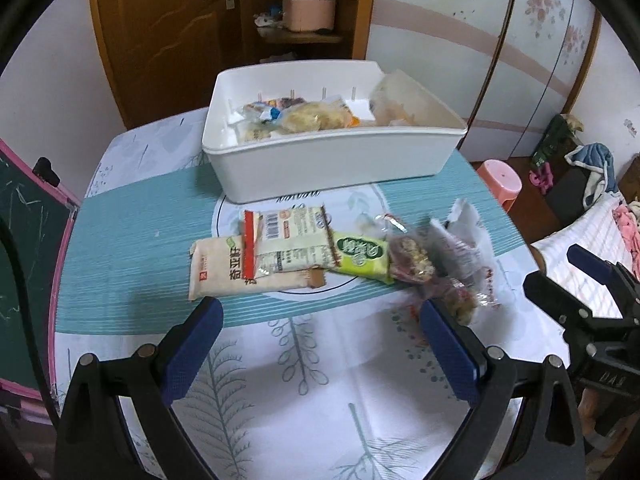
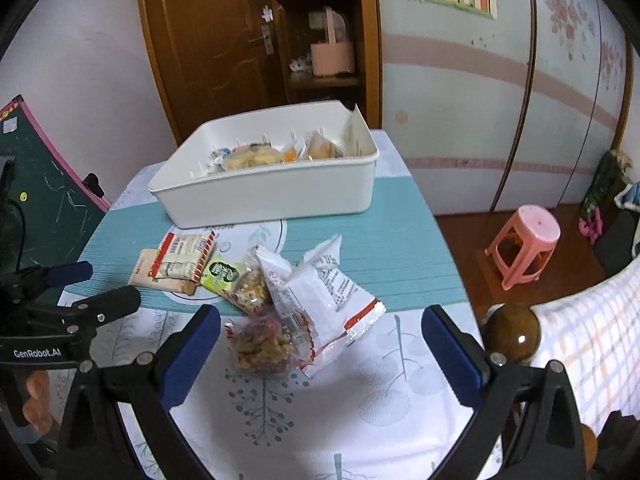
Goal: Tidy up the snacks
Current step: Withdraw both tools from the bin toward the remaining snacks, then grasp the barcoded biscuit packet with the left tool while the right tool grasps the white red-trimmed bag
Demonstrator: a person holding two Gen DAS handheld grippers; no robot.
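Note:
A white bin (image 1: 328, 156) (image 2: 272, 192) at the back of the table holds several wrapped snacks. In front of it lie loose packets: a beige packet (image 1: 220, 272) (image 2: 146, 268), a white packet with red ends (image 1: 288, 244) (image 2: 182, 258), a green packet (image 1: 362, 256) (image 2: 220, 274), clear nut bars (image 1: 412, 264) (image 2: 260, 344) and a white-and-red wrapper (image 1: 464, 244) (image 2: 328, 284). My left gripper (image 1: 320, 312) is open, just short of the beige packet. My right gripper (image 2: 320, 320) is open around the nut bar and white wrapper.
The table (image 1: 320, 360) wears a teal and white leaf-print cloth. A chalkboard (image 1: 24, 240) leans at the left. A pink stool (image 2: 524, 244) stands on the floor to the right, beside a bed with a checked cover (image 2: 592, 340). A wooden door and shelf are behind.

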